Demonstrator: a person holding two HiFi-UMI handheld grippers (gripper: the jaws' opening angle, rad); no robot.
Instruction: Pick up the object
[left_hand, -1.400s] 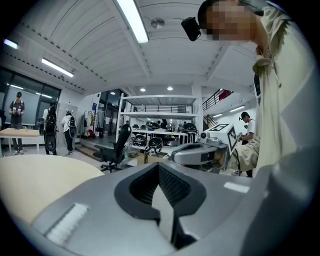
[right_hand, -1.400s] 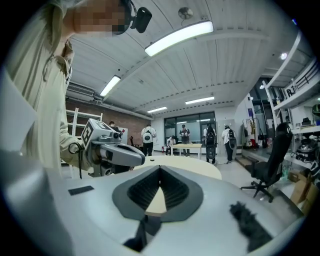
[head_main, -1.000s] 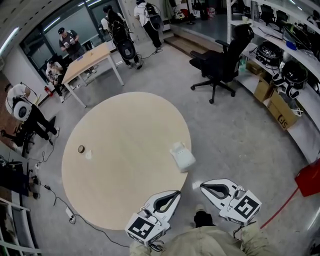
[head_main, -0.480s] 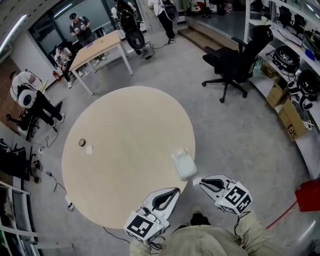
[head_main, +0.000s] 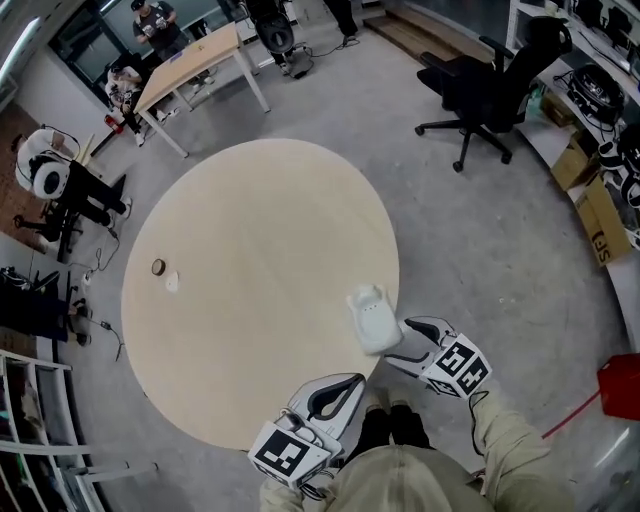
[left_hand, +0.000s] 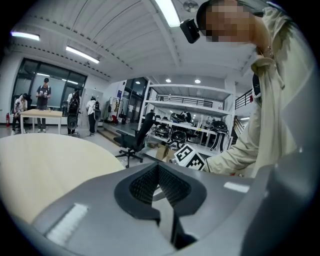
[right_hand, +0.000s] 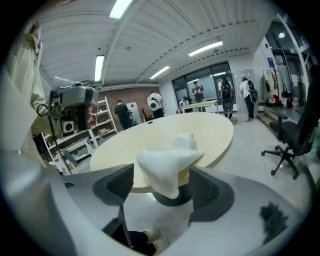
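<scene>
A white moulded plastic object (head_main: 372, 318) lies on the near right edge of the round light-wood table (head_main: 250, 240), partly overhanging it. My right gripper (head_main: 399, 343) is at that edge, and its jaws are opening. In the right gripper view the white object (right_hand: 167, 160) sits between the two ribbed pads (right_hand: 121, 183) with a gap on each side, so nothing presses on it. My left gripper (head_main: 350, 382) hangs off the table's near rim, apart from the object. In the left gripper view its jaws (left_hand: 160, 186) are closed together and hold nothing.
A small dark ring (head_main: 159, 267) and a small white item (head_main: 172, 283) lie at the table's far left. A black office chair (head_main: 490, 85) stands back right, a rectangular table (head_main: 190, 60) and several people behind. A red object (head_main: 620, 385) is on the floor right.
My right gripper has moved left and forward from beside the table to the white object, and its jaws have spread around it. The left gripper has stayed in place.
</scene>
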